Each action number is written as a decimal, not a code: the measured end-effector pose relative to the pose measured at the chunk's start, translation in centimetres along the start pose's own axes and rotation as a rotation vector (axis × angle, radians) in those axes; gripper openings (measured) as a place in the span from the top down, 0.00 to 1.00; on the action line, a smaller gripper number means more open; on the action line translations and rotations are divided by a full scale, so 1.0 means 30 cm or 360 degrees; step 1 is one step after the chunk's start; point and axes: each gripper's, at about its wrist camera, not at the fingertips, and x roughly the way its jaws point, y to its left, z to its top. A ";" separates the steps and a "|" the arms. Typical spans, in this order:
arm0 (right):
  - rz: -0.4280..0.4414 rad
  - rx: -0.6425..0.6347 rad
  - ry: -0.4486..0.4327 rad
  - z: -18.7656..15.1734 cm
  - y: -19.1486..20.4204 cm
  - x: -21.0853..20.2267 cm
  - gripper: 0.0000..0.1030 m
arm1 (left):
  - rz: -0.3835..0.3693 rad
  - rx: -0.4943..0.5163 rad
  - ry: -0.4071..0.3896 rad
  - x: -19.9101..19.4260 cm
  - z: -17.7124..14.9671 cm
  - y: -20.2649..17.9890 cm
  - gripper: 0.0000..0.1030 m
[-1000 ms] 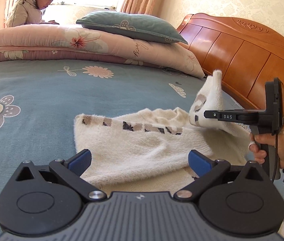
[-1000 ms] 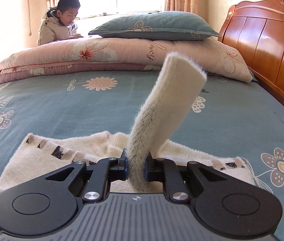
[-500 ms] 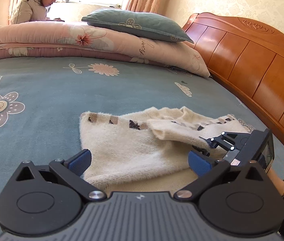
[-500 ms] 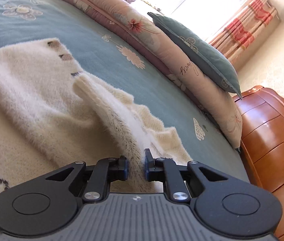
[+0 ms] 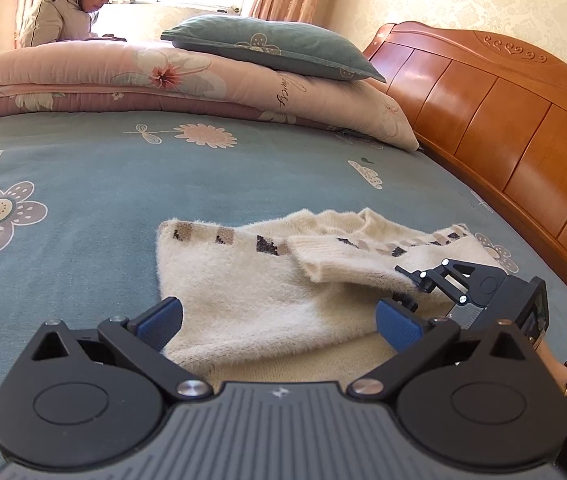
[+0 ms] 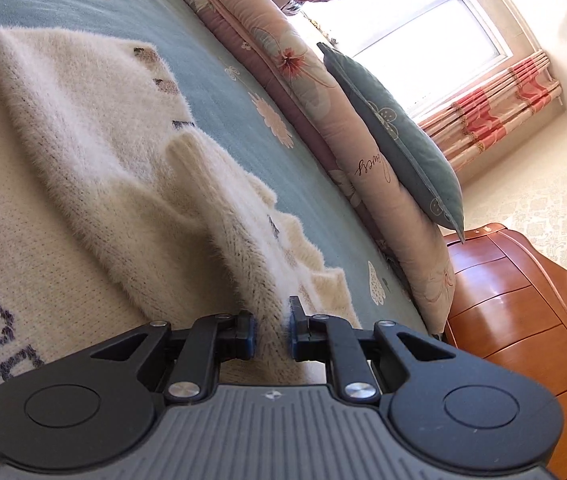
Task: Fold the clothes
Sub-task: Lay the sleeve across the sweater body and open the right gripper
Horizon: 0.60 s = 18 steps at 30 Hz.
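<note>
A cream fuzzy sweater [image 5: 243, 292] with a dark patterned band lies on the blue flowered bedsheet [image 5: 83, 184]. Its right sleeve [image 5: 347, 262] is folded across the body. My left gripper [image 5: 279, 320] is open and empty, hovering over the sweater's near edge. My right gripper [image 6: 271, 334] is tilted and low over the sweater [image 6: 63, 200], jaws narrowly apart with the sleeve [image 6: 219, 216] still between them. It also shows in the left wrist view [image 5: 411, 286] at the sleeve's end.
A wooden headboard [image 5: 503, 132] runs along the right. A folded pink quilt [image 5: 123, 76] with a green pillow [image 5: 271, 46] lies at the far side. A child [image 5: 75, 4] sits behind it by the window.
The right gripper brought the raised sleeve down and laid it across the sweater body, then eased its jaws slightly apart. The left gripper stayed open with little movement.
</note>
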 end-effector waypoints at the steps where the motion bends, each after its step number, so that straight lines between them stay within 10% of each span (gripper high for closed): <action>1: 0.0007 -0.0005 -0.0012 0.006 0.001 -0.003 0.83 | 0.0002 0.0007 0.0004 0.001 0.000 -0.003 0.01; 10: 0.0069 -0.0167 0.0007 -0.002 0.062 -0.026 0.78 | 0.0010 0.0034 0.0036 0.020 -0.009 -0.021 0.01; 18: 0.0155 0.0251 0.0056 -0.066 -0.171 -0.229 0.48 | 0.0003 0.0095 0.0041 0.049 -0.041 -0.048 0.01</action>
